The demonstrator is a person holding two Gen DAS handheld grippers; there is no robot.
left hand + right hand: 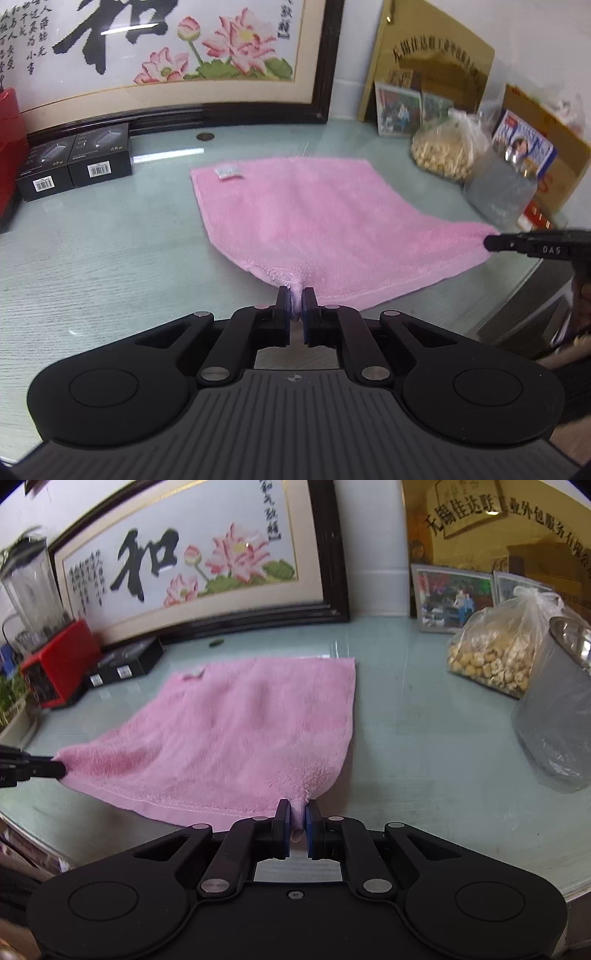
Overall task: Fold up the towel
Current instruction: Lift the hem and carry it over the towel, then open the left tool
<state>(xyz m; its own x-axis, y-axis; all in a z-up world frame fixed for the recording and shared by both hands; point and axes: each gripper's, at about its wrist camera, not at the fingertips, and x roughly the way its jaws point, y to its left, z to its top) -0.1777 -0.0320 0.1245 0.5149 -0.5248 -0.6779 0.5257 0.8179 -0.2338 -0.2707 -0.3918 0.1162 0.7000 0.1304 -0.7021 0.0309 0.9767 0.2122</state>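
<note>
Seemingly square, the towel (314, 218) lies flat, each hand-held gripper (296, 295) (297, 812) pinching a near corner.

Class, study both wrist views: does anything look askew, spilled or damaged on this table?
Nothing is spilled or damaged. The pink towel lies flat, its two near corners pinched by the left gripper and right gripper. Only its white label faces up, near a far corner.
</note>
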